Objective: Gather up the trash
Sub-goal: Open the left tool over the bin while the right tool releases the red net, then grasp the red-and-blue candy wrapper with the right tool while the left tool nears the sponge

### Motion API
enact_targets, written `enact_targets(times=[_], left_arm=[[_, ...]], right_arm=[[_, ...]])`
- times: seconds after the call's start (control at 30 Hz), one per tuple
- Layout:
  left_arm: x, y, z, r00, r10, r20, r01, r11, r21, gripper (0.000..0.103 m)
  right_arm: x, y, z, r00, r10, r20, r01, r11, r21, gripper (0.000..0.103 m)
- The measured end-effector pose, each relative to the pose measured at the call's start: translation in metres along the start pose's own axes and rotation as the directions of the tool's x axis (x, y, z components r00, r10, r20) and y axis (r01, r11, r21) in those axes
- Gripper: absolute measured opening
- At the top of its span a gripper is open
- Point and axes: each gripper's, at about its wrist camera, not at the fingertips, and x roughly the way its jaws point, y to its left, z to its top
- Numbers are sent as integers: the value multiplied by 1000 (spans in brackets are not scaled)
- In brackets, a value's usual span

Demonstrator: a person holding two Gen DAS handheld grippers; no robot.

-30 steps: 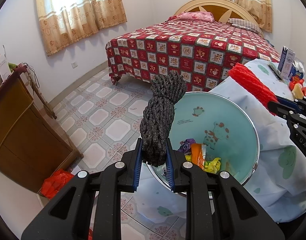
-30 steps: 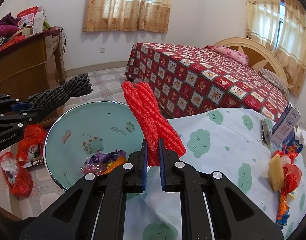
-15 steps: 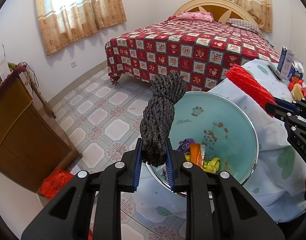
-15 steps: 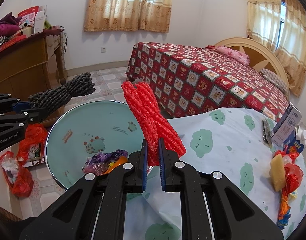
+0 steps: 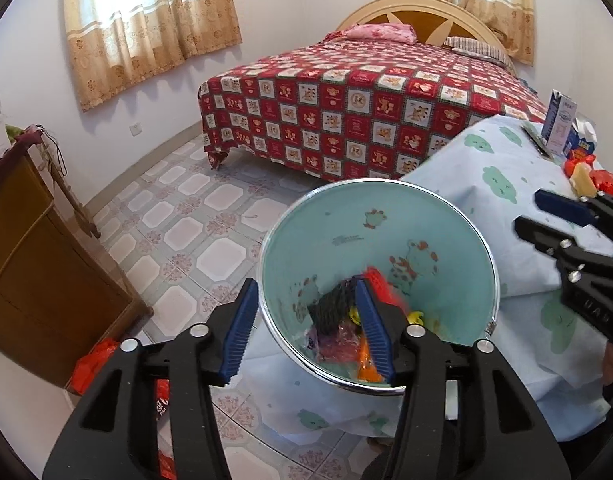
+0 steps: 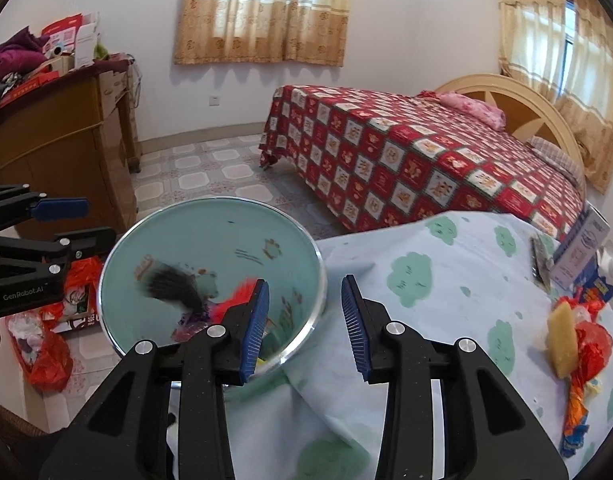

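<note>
Jaws of my left gripper [image 5: 306, 326] and right gripper [image 6: 305, 326] gape, empty. Blurred dark grey rope bundle [image 6: 174, 286] and red rope bundle [image 6: 238, 296] sit in the pale green round plastic basin [image 6: 226, 216], partly hidden behind my fingers.

"GenRobot.AI" in white on the left hand-held gripper [image 6: 60, 222] (carton and box print illegible)

The right hand-held gripper [image 6: 305, 322] gapes wide above the basin [image 6: 154, 236] rim. Inside, a blurred dark bundle [image 6: 172, 286] and red bundle [image 6: 240, 294] lie among wrappers.
</note>
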Motion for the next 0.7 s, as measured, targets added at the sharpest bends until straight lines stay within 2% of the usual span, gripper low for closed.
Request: enact_targets(times=[0.13,0.2,0.3,0.4,0.5,0.63,0.67,0.7], left_arm=[[6,-17,-11,1000,-14,-19,14,1000,16,59],[10,-25,-17,999,-37,-38,38,999,25,61],[14,-38,-22,997,-51,-54,55,997,58,63],[14,-50,-23,997,-60,-50,64,995,81,66],[12,-61,-20,997,-62,-39,65,994,93,67],[9,-73,-12,997,-69,-26,71,992,100,69],[9,-76,-9,997,-74,-22,76,992,101,69],[8,-78,-8,997,-77,-19,79,992,103,69]], right_arm=[[-28,-38,-25,995,-94,-15,95,992,81,42],[-47,-70,-44,983,-179,-30,181,972,147,45],[-70,-123,-72,950,-303,-78,313,915,253,51],[-79,-168,-92,917,-368,-152,398,857,327,57],[-76,-198,-104,908,-370,-199,419,831,366,58],[-62,-217,-113,916,-306,-262,388,842,375,57],[-60,-221,-114,917,-293,-271,381,845,376,48],[-58,-222,-115,919,-275,-281,369,851,374,32]])
